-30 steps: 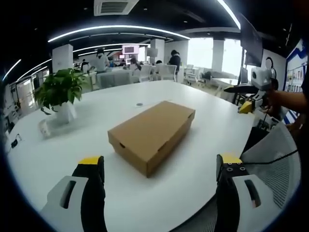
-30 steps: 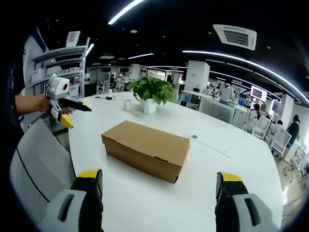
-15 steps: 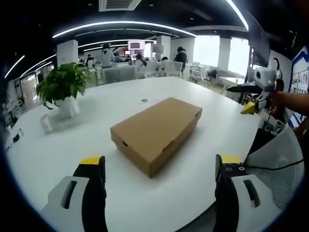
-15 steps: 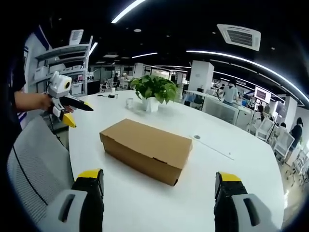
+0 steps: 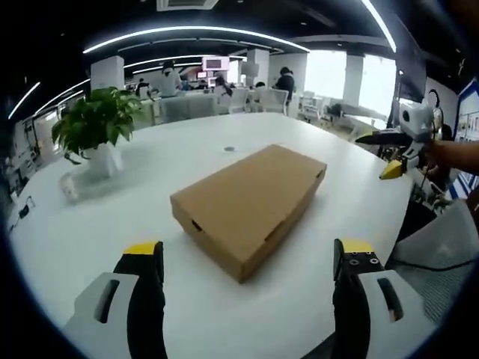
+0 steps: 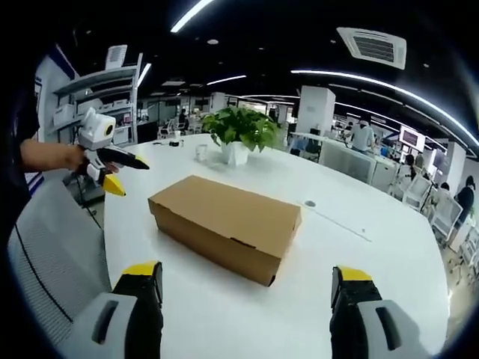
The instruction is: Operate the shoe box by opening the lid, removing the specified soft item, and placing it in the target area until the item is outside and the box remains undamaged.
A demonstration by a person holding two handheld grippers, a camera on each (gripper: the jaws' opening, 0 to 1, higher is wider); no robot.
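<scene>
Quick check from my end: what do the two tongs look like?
Both match: the left tongs and right tongs each have two black fingers with yellow tips on light grey housings. Seen from the side, the right tongs carry a white box on top.

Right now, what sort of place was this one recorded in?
Most likely an open-plan office: a large white table with a potted plant, white chairs and desks behind, and shelving along one wall.
</scene>
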